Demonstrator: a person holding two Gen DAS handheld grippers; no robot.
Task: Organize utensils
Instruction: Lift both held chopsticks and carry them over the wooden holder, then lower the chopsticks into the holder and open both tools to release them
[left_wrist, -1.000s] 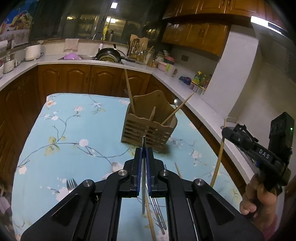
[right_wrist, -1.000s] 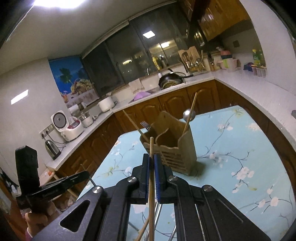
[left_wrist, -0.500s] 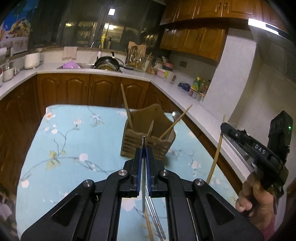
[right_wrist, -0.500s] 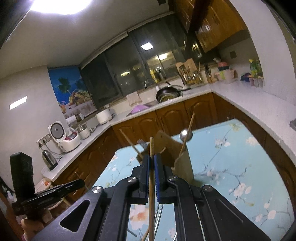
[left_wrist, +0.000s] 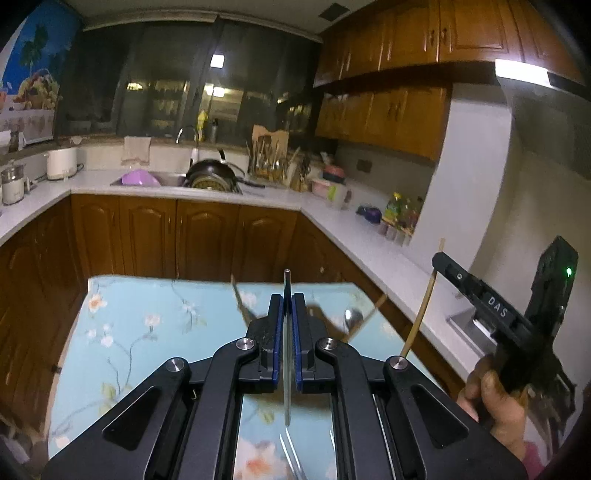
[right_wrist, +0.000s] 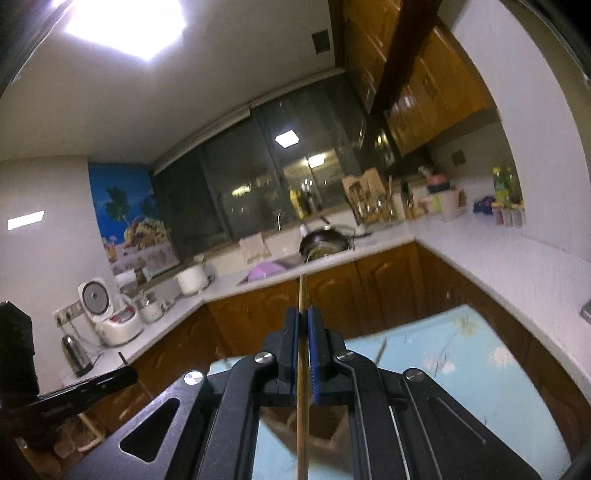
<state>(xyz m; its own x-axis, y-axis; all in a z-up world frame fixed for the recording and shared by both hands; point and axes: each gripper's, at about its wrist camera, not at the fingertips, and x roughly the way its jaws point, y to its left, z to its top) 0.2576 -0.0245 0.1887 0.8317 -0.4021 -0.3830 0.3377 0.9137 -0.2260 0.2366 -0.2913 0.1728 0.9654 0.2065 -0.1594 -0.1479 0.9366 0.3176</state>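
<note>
Above the floral bench (left_wrist: 122, 332), both grippers hold utensils.
Left gripper (left_wrist: 287, 306) fingers clamp a metal fork (left_wrist: 287, 350); right gripper (right_wrist: 303, 321), at 3 o'clock, clamps a wooden chopstick (right_wrist: 301, 354).

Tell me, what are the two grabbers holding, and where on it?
The left gripper pinches a metal fork along its handle, tines hanging below. The right gripper pinches a wooden chopstick partway along its length.

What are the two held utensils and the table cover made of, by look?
Fork in the left gripper: probably stainless steel; thin, grey, glossy handle, tines below. Chopstick in the right gripper: likely bamboo or wood; matte tan, round, slender. Table cover: light blue floral print with a faint sheen, perhaps plastic or oilcloth; cannot tell for sure.
</note>
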